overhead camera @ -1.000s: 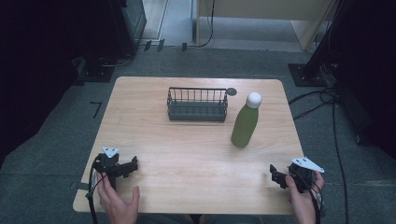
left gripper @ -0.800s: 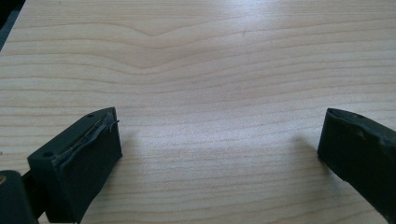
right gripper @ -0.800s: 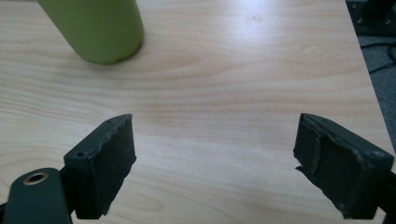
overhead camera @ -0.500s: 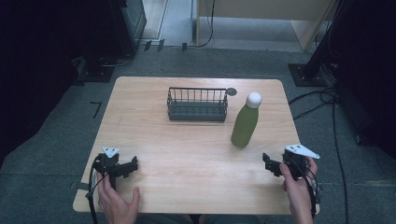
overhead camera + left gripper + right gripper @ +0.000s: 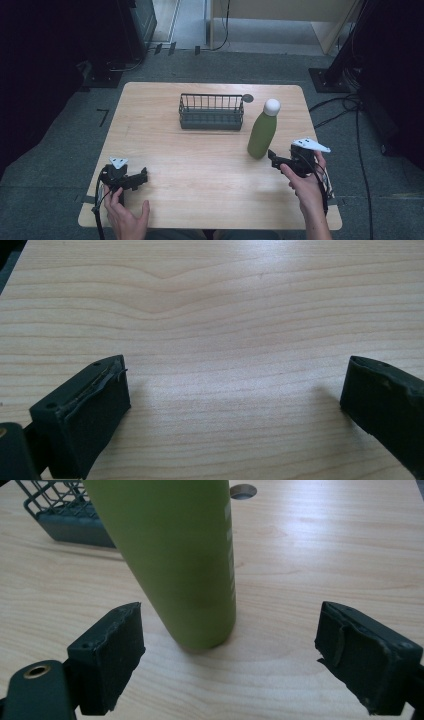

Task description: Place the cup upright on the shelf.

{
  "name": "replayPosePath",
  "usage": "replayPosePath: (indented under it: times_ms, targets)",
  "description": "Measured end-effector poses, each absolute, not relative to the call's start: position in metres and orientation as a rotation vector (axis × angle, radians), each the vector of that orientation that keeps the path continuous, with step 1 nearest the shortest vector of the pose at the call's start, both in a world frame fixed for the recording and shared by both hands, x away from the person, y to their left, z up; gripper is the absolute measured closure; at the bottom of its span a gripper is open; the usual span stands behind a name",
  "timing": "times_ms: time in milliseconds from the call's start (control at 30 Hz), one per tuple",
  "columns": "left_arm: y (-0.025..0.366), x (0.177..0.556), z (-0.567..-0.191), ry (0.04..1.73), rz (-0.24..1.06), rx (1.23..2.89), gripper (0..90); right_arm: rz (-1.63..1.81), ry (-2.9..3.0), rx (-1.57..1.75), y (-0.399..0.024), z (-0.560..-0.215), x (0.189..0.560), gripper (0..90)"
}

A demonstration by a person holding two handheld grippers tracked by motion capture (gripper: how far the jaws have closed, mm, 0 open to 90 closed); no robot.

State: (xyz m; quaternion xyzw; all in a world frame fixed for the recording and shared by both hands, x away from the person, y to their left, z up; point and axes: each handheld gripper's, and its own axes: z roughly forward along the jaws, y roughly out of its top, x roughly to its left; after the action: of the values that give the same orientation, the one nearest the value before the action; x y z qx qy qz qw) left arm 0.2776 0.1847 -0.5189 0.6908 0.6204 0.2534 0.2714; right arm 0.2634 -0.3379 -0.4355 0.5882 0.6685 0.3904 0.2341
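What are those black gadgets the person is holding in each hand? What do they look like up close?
They are two hand-held tongs. The left tongs and right tongs are black, each topped by a grey three-cornered plate, with a dark cable trailing back past the wrist. Up close, each ends in two blocky black jaws with worn rubbery pads and small screw holes. The forearms are bare, with no sleeves.

Green bottle (image 5: 262, 134) with white cap (image 5: 271, 106) (white lettering down its side), dark grey wire basket (image 5: 211, 111), pale wood-grain table (image 5: 200, 170).
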Motion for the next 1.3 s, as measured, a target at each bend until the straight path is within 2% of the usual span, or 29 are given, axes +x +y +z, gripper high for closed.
replayPosePath:
  times_ms: [600, 1300]
  targets:
    - [0.185, 0.278, -0.519, 1.671, 0.682, 1.858, 0.0, 1.086, 1.846, 1.563, -0.312, -0.418, 0.295, 12.5]
    - [0.185, 0.278, -0.519, 1.671, 0.682, 1.859, 0.0, 1.067, 1.825, 1.545, -0.288, -0.42, 0.328, 14.6]
